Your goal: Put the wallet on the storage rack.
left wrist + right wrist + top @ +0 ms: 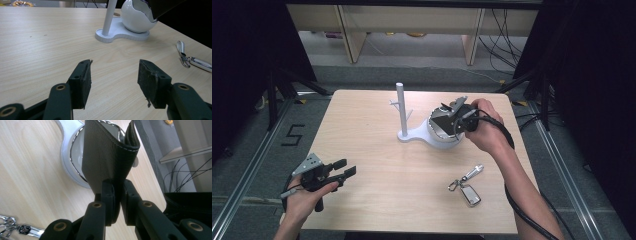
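A black leather wallet [107, 152] is clamped at its lower edge by my right gripper [118, 195], whose jaws are shut on it. The wallet [444, 120] hangs just over the white bowl [439, 139] of a white stand with an upright post [401, 107], right of the table's middle. Its corner [162, 7] pokes above the bowl [136, 20] in the left gripper view. My left gripper [346, 167] rests at the front left of the table, open, with nothing between its pads [113, 75].
A key fob with a ring and metal clip [468, 187] lies on the wooden table [372, 200] at the front right, below my right forearm. The keys [192, 60] sit to the right of my left gripper. The table's far edge meets a grey floor with shelf legs and cables.
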Available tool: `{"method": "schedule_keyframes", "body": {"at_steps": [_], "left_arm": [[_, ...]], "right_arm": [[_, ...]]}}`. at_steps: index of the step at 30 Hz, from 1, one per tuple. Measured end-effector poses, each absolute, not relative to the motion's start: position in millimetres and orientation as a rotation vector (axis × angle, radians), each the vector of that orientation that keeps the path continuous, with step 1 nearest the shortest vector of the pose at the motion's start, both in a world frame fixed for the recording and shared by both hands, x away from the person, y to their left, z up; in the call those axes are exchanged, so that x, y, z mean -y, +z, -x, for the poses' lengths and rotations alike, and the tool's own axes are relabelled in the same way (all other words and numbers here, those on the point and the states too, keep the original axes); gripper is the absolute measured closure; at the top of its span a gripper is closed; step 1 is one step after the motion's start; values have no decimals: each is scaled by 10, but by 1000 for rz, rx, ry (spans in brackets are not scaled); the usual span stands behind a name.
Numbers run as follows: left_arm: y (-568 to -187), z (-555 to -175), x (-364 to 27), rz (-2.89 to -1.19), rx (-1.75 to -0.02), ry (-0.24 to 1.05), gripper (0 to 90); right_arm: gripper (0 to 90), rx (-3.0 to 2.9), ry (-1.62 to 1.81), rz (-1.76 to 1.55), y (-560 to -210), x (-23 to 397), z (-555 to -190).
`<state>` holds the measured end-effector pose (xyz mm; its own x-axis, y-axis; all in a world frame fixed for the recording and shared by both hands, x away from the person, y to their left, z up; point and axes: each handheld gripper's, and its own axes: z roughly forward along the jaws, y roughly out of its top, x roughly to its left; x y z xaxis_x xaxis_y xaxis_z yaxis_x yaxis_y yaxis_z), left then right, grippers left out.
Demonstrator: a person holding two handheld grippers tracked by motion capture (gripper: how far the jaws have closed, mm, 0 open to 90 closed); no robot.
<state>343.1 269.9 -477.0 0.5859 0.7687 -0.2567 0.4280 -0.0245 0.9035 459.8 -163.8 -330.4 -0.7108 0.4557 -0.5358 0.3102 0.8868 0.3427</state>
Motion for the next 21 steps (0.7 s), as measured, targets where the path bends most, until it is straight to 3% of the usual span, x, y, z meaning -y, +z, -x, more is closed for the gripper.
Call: {"method": "schedule_keyframes", "body": {"at_steps": [21], "left_arm": [[-4782,-3430,-2691,-1654,-1012,356,433]], "right_arm": [[812,-2497,169,-397,-3394,1581,-4741]]}}
